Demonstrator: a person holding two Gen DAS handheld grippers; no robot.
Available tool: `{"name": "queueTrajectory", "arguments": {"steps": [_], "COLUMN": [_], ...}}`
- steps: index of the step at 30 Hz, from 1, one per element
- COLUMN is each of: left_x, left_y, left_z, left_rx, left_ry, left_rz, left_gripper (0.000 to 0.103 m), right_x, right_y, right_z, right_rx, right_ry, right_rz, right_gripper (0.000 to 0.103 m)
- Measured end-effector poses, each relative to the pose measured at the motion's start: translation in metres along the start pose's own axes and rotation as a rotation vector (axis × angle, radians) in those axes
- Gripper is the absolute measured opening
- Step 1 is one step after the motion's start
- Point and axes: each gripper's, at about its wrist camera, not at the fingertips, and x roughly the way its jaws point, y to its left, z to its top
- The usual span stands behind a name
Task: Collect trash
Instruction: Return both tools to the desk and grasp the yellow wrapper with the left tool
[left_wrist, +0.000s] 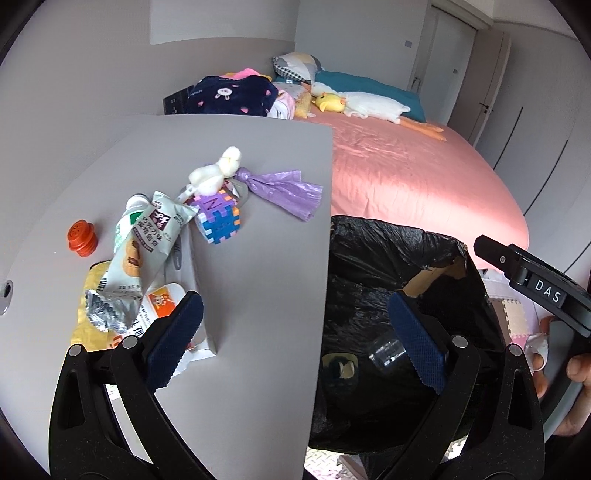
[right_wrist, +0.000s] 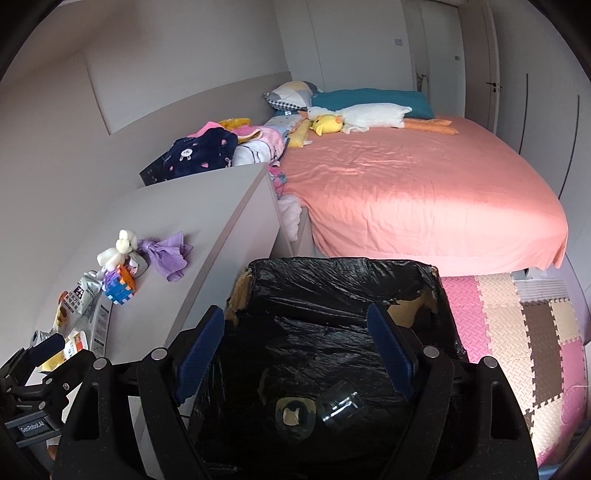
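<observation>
While both grippers hang over the bin area, we find neither holding anything. Our left gripper (left_wrist: 295, 336) stands with its jaws spread wide, one blue pad above the grey cabinet top (left_wrist: 258, 258) and the other above the bin, with nothing between them. Our right gripper (right_wrist: 295, 350) is likewise wide apart and empty, both pads over the mouth of the black-lined bin (right_wrist: 332, 288).

The bin sits on the floor against the cabinet's side, a cardboard edge showing through tears in its black liner. At its bottom we note a clear plastic bottle (right_wrist: 341, 402) and, just beside it, a dark round item (right_wrist: 293, 411) we cannot identify.

Trash on the cabinet top lies in a cluster near the left gripper's pad: a pale green snack wrapper (left_wrist: 147, 243) lying across a white carton (left_wrist: 192, 295), a yellow packet (left_wrist: 88, 314) beneath them, and an orange cap (left_wrist: 82, 238) a little apart. Further back lie a coloured foam cube (left_wrist: 218, 218), a white plush toy (left_wrist: 216, 171) and a knotted purple bag (left_wrist: 288, 188).

A pink-sheeted bed (right_wrist: 406, 192) stands beyond the bin.
</observation>
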Motion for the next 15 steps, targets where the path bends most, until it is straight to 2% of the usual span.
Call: {"name": "queueTrajectory", "arguments": {"steps": [15], "left_x": [-0.025], "left_y": [0.066], "left_z": [-0.007], "left_rx": [-0.087], "left_ry": [-0.041], "left_rz": [0.066], "left_gripper": [0.097], "right_x": [0.015], "right_y": [0.078], "right_z": [-0.007], "right_rx": [-0.103], "right_ry": [0.025], "right_rz": [0.109], "right_gripper": [0.080]}}
